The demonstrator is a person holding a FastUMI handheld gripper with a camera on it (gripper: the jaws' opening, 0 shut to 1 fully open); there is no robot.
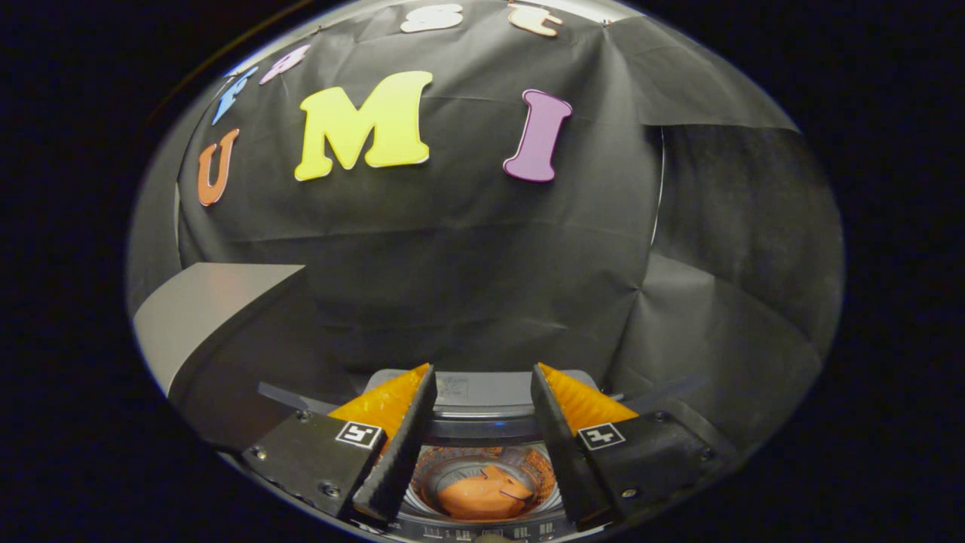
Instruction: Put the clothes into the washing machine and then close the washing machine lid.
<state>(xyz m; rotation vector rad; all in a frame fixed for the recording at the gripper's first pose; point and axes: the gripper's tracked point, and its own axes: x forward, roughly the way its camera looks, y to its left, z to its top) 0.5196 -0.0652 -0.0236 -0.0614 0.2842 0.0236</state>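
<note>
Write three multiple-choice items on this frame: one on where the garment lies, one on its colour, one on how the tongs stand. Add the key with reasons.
1. Where is the garment?
A. Inside the washing machine drum
B. Draped over the machine's rim
C. Pinched in the tongs

2. What colour is the garment?
A. Blue
B. Orange
C. White

3. How do the tongs stand?
A. Shut on the garment
B. Shut on nothing
C. Open, holding nothing

Key: 1 A, the cloth lies at the bottom of the drum, seen between the fingers. 2 B, it is plainly orange. 3 C, a wide gap parts the fingers above the open machine, with nothing held in it.
</note>
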